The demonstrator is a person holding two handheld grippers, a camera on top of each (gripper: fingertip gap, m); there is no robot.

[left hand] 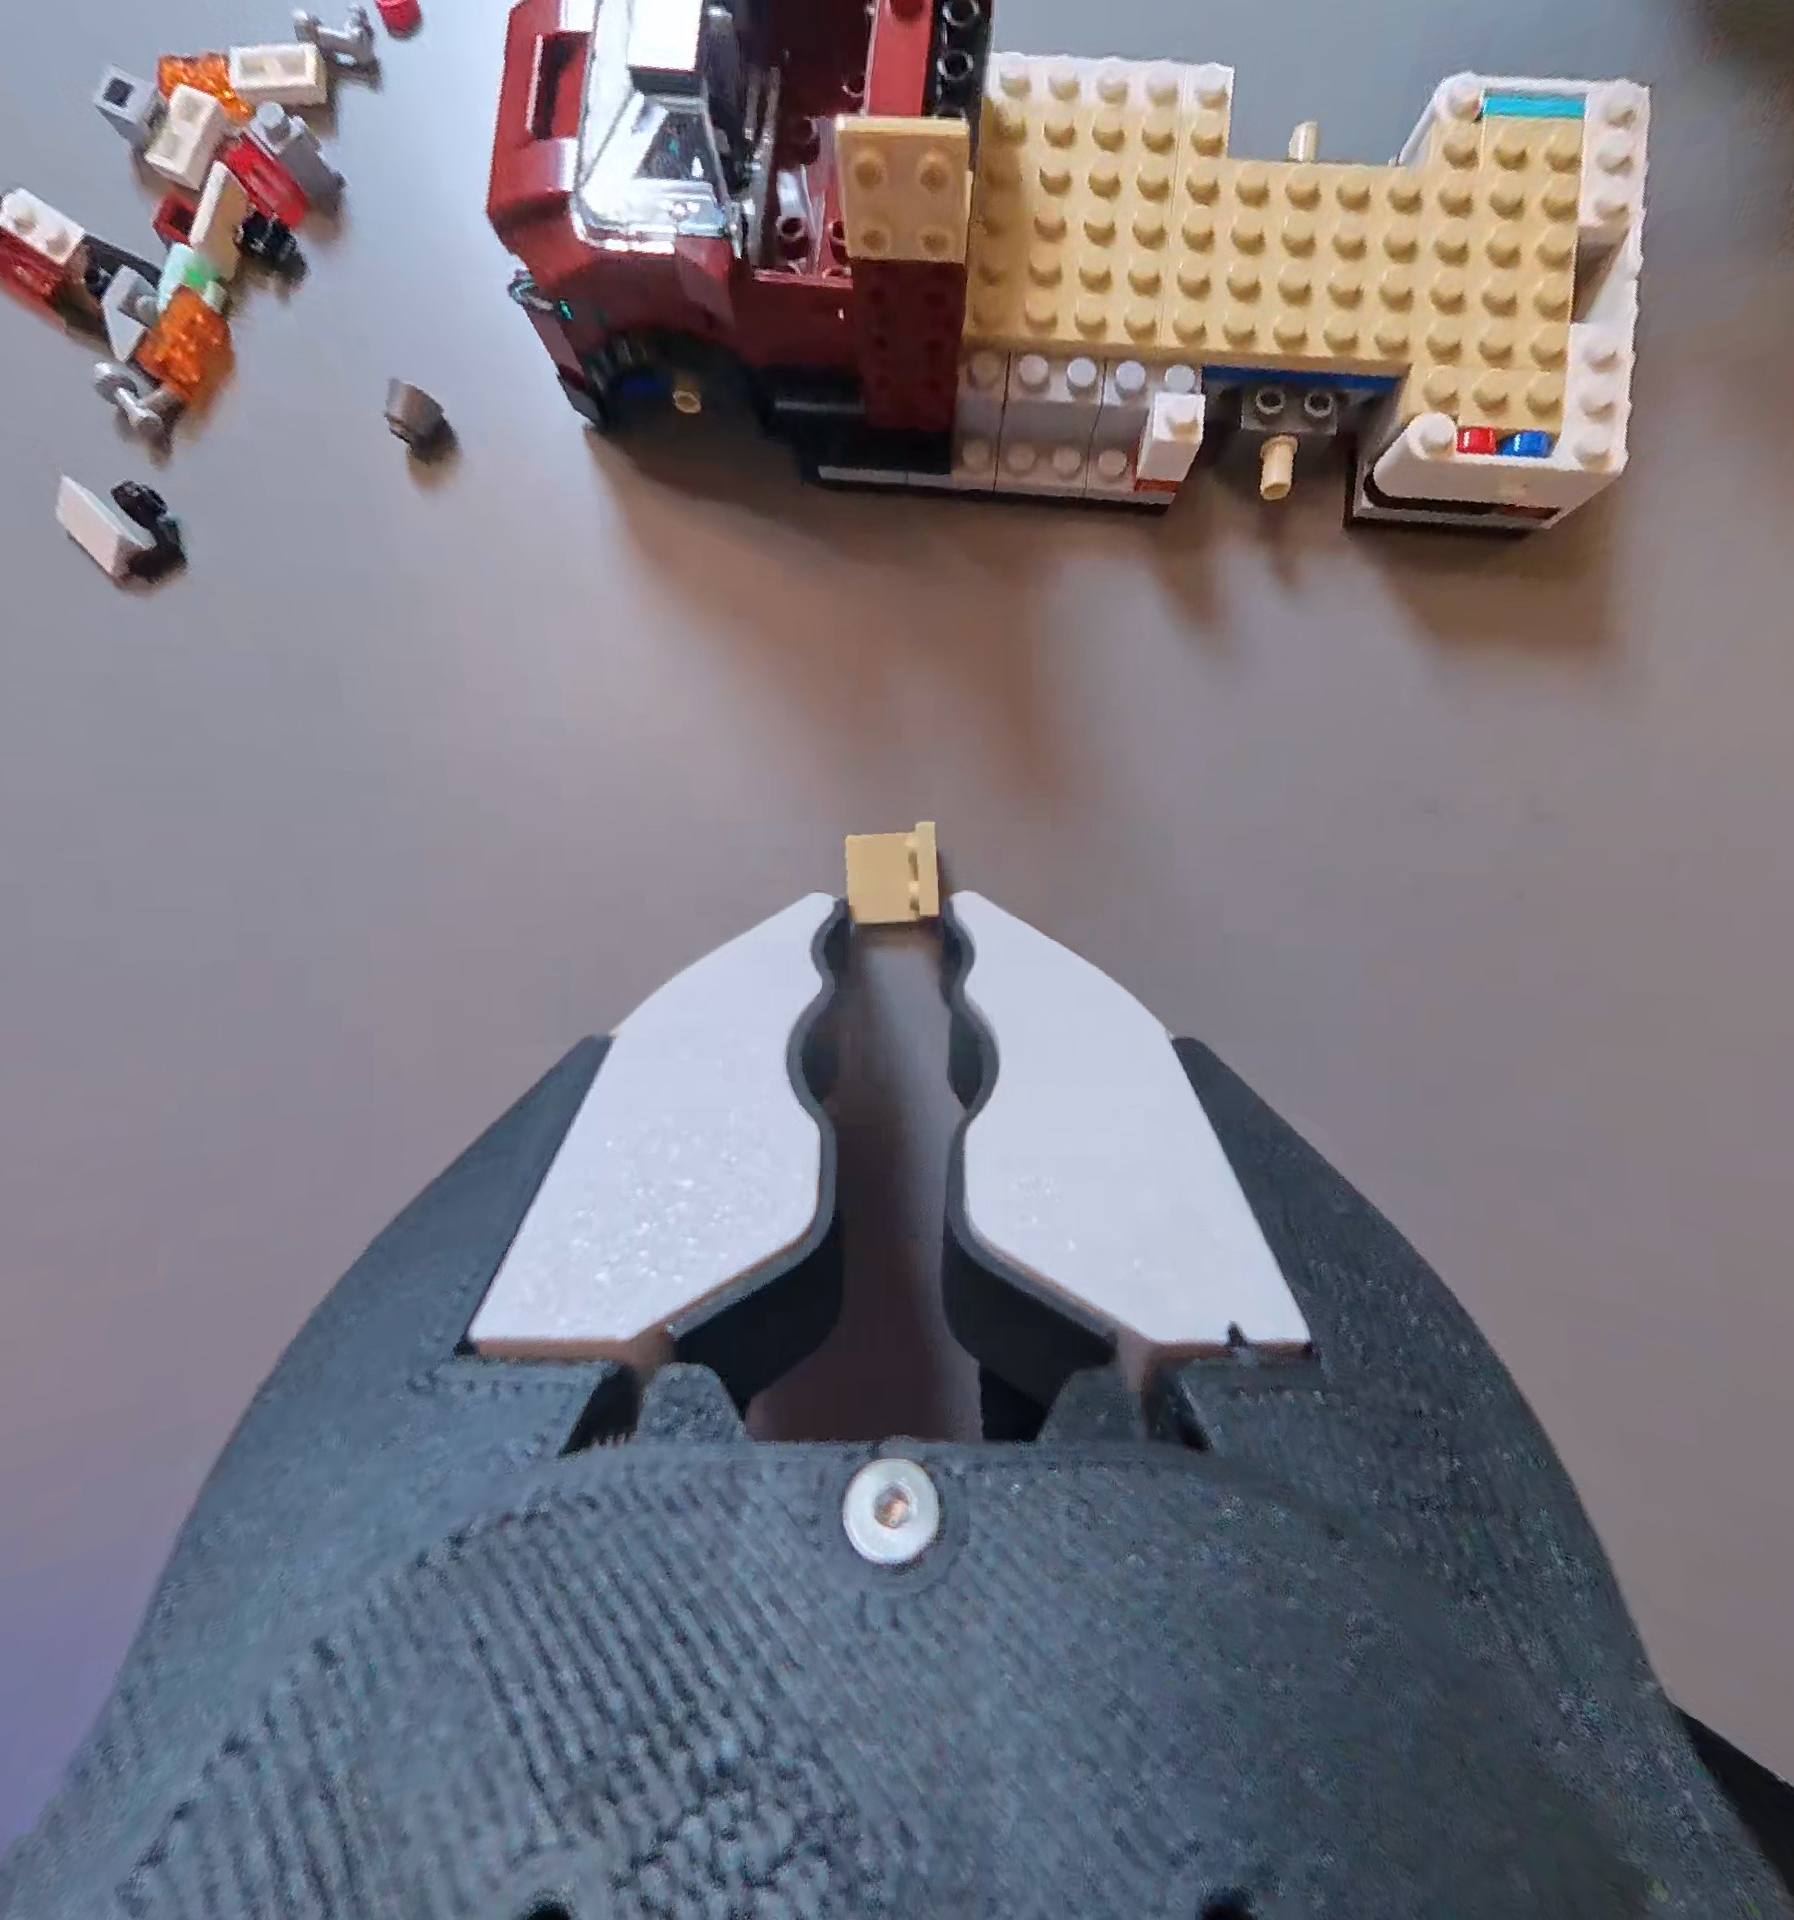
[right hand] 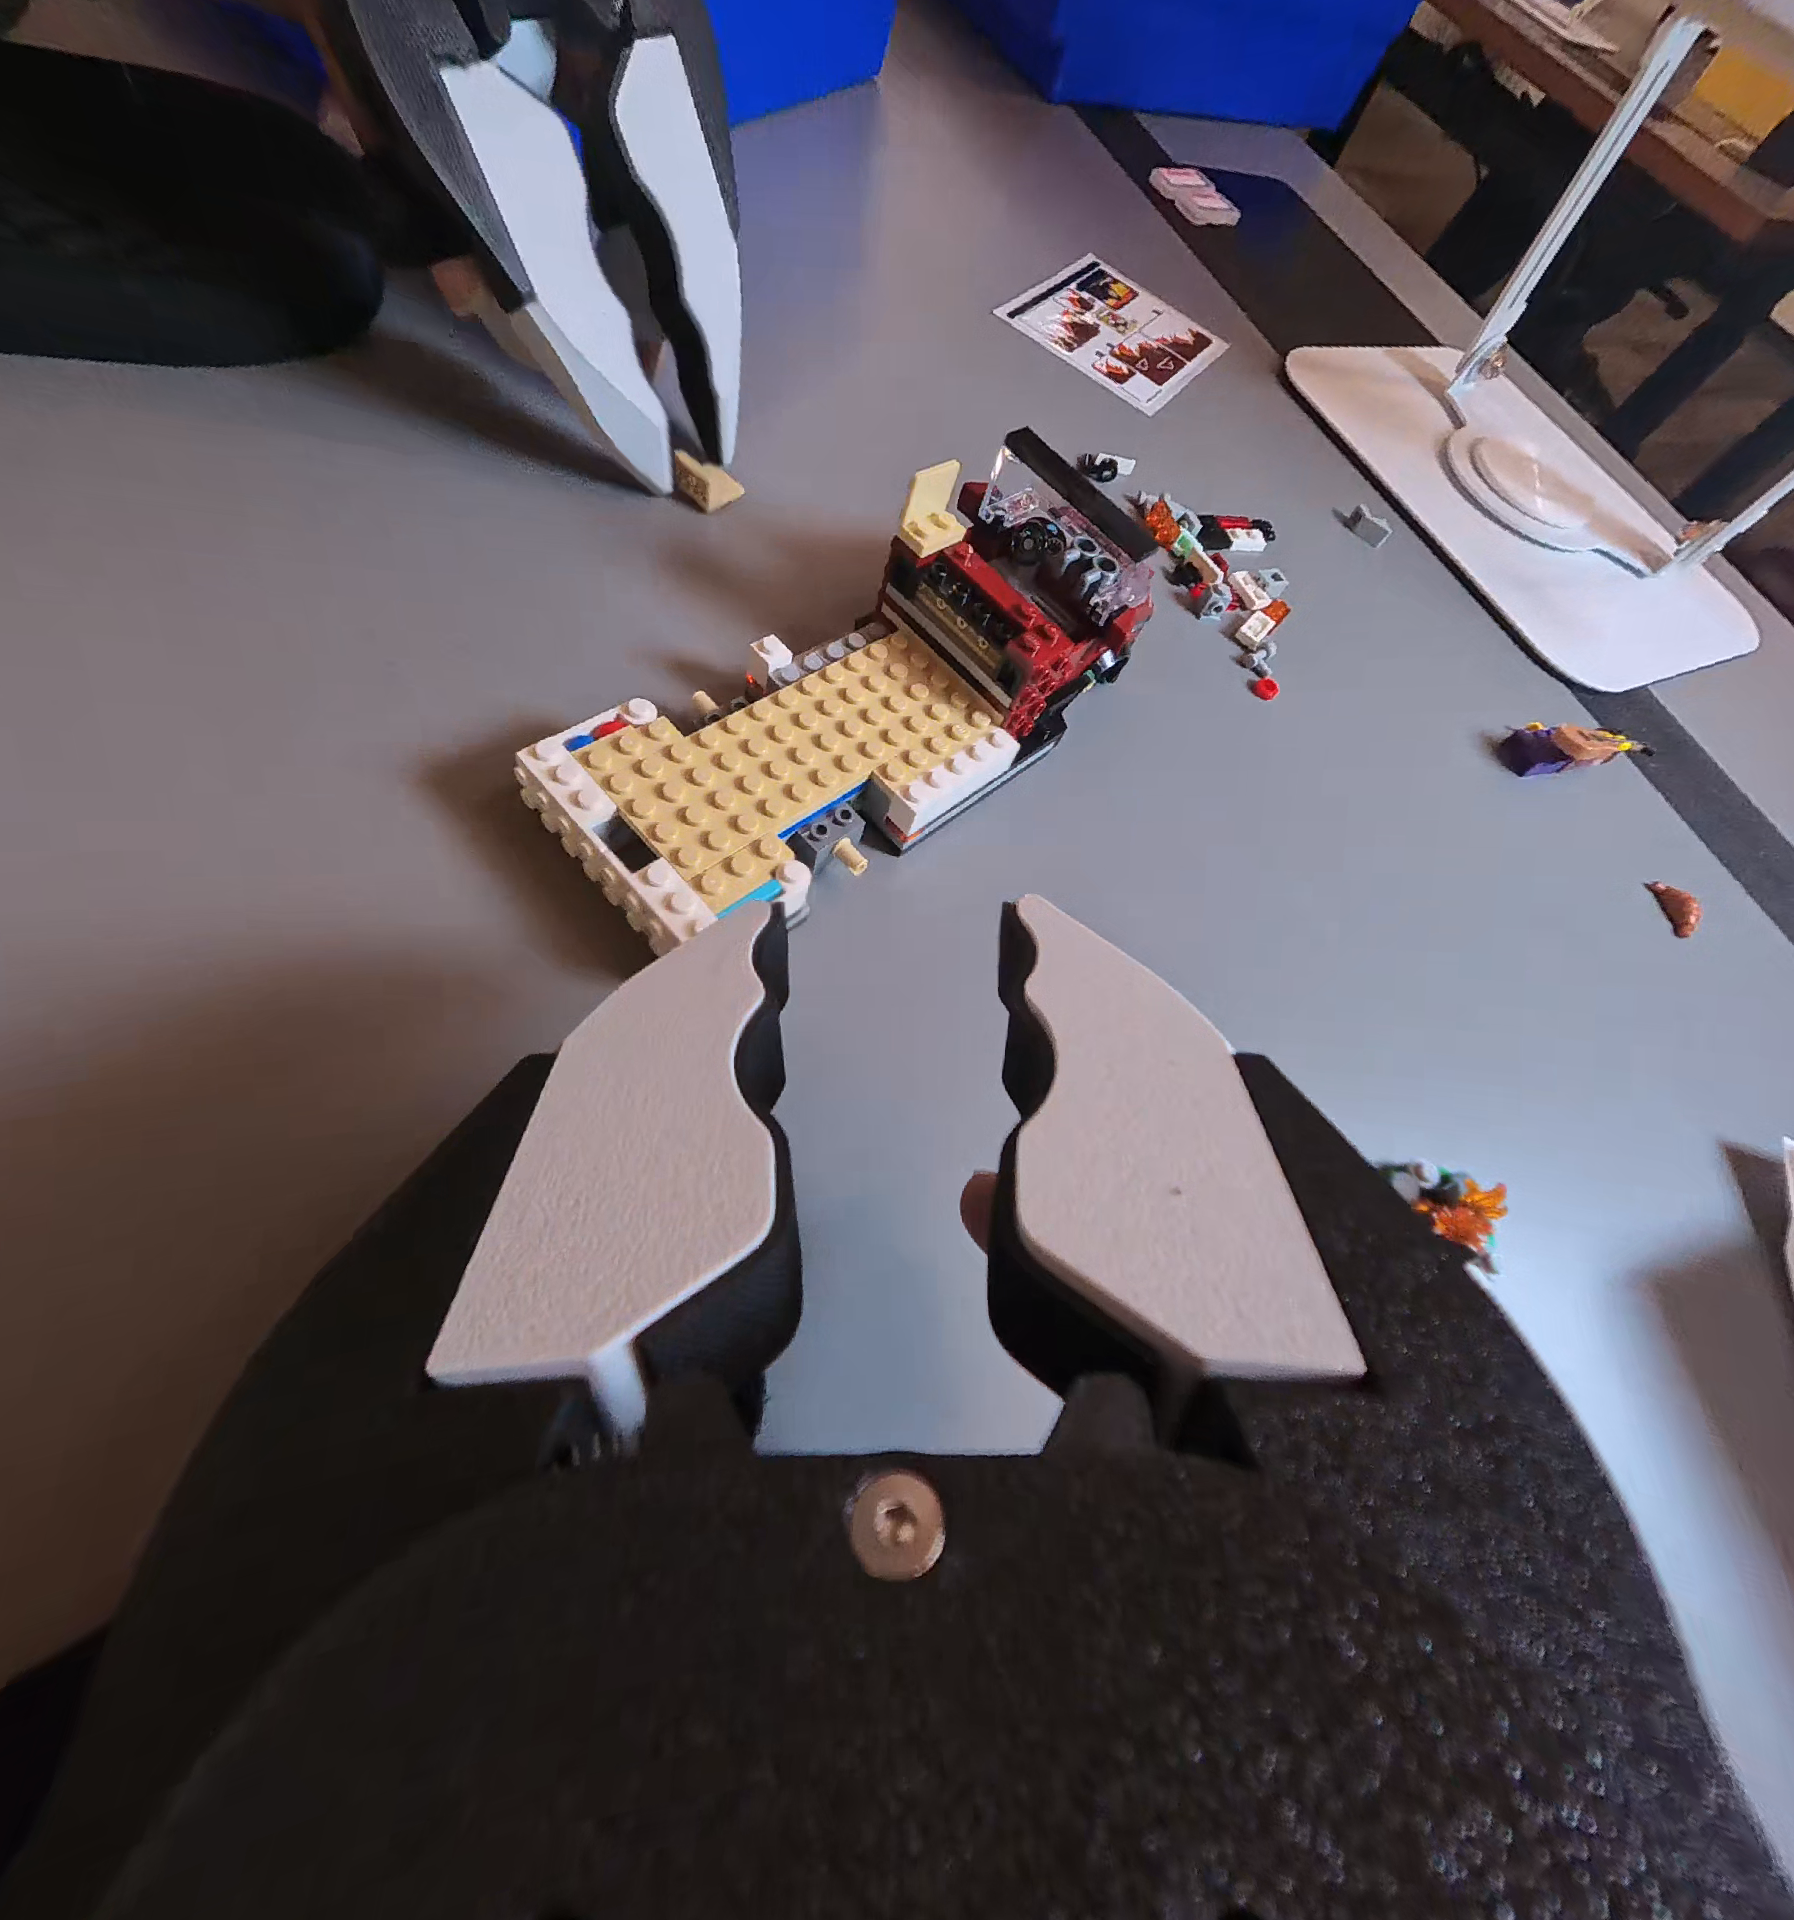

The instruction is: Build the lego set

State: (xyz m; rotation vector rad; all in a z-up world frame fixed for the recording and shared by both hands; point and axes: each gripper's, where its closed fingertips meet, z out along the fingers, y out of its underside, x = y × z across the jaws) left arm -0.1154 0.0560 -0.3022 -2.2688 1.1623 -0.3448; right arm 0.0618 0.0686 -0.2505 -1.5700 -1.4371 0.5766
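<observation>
My left claw (left hand: 891, 906) is nearly closed, its two tips pinching a small tan brick piece (left hand: 891, 876) that sticks out beyond them, low over the grey worktop (left hand: 353, 779). My right claw (right hand: 893, 925) stands well open with only bare worktop between its fingers; its left fingertip (right hand: 737, 951) sits just beside the white rear corner of the brick truck (right hand: 820, 738). The truck lies mid-worktop, with a scatter of loose bricks (right hand: 1220, 571) beside its dark red cab.
</observation>
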